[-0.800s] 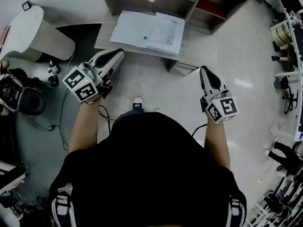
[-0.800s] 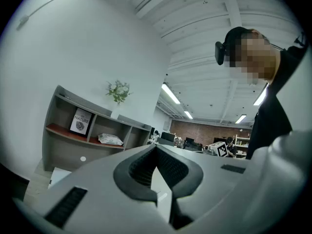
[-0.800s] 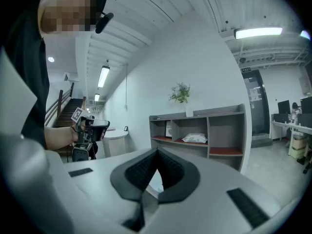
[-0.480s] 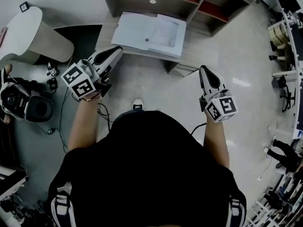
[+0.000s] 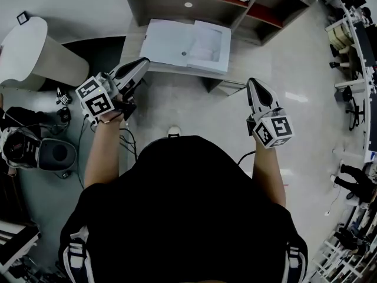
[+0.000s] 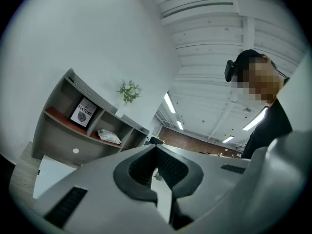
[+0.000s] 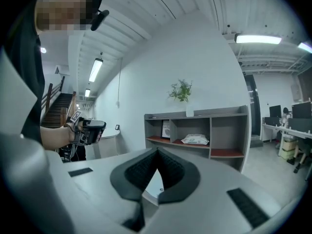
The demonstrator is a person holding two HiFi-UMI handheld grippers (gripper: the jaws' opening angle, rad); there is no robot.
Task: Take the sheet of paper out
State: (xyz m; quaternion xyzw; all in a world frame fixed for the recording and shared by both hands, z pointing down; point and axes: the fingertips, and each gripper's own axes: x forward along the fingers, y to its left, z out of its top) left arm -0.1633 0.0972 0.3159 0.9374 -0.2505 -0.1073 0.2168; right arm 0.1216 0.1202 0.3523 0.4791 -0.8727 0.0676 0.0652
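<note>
Straight ahead of the person, at twelve o'clock, a low wooden table (image 5: 132, 47) stands against a grey shelf unit (image 5: 158, 6) and carries a white folder (image 5: 172, 42) lying open and flat. Its right half holds what I take to be the sheet of paper (image 5: 208, 43), seemingly under a clear cover, though I can't be sure of that from here. The sheet lies square in the folder with no corner raised, so as I read it the task has not really begun.

The left gripper (image 5: 141, 62) is held out at about eleven o'clock, its tip just short of the table's near edge. Its jaws are pressed together with nothing between them. The right gripper (image 5: 254, 82) is out at one o'clock, over bare floor and well apart from the folder. Its jaws are likewise closed and empty.

Everything is left to do: reach the folder, open a pair of jaws, pinch an edge of the sheet, and draw it clear, probably with the other gripper steadying the folder.
</note>
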